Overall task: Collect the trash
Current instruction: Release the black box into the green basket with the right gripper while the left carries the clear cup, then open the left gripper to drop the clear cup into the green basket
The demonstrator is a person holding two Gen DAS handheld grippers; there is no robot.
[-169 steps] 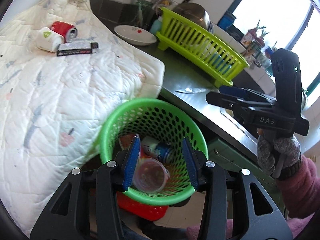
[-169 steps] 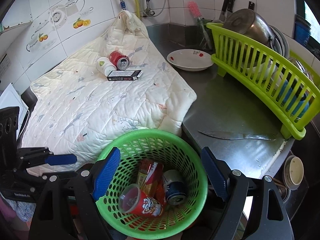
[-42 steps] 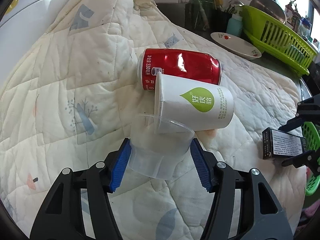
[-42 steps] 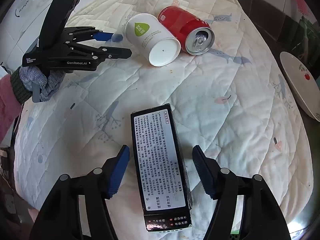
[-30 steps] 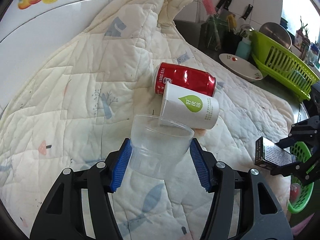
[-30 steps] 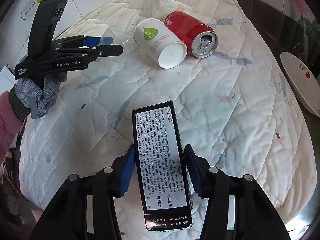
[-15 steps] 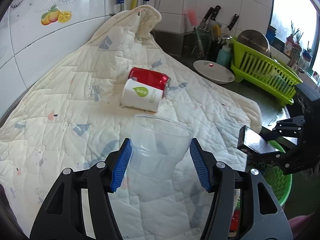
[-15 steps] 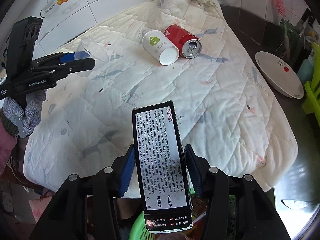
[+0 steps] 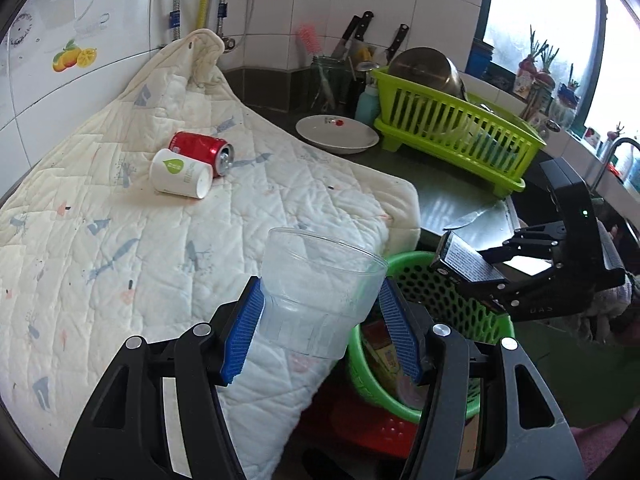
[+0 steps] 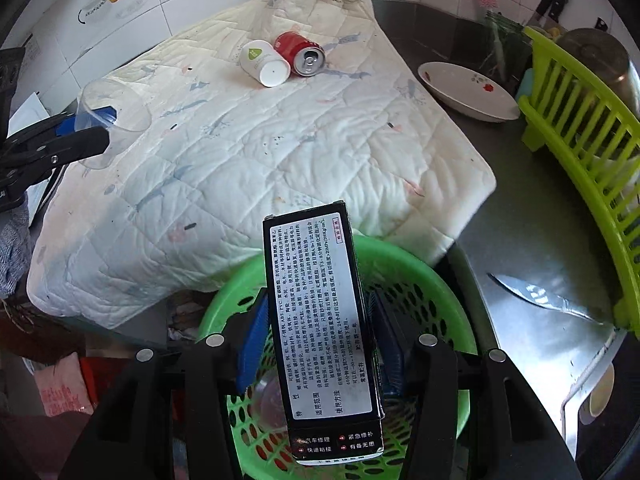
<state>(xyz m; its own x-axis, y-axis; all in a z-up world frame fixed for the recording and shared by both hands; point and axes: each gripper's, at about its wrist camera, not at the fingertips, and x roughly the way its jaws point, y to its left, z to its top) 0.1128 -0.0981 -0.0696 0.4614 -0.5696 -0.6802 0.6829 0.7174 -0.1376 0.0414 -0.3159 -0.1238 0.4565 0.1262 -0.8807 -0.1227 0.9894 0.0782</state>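
My left gripper (image 9: 320, 332) is shut on a clear plastic cup (image 9: 316, 292), held above the quilt's front edge beside the green basket (image 9: 448, 292). My right gripper (image 10: 320, 344) is shut on a black box (image 10: 320, 320) with a white label, held right over the green basket (image 10: 452, 280). The basket holds other trash. A red can (image 9: 198, 150) and a white paper cup (image 9: 180, 174) lie side by side on the quilt (image 9: 120, 220); they also show in the right wrist view, the can (image 10: 300, 52) and the cup (image 10: 264, 62).
A white dish (image 9: 336, 134), a lime dish rack (image 9: 452, 136) and a knife (image 10: 540, 294) are on the steel counter to the right. Knives and a brush stand at the back wall. A red bin (image 9: 360, 432) sits under the basket.
Both grippers pulled back from the quilt with their loads. The box is now over the basket, and the clear cup has come near the basket's left rim.
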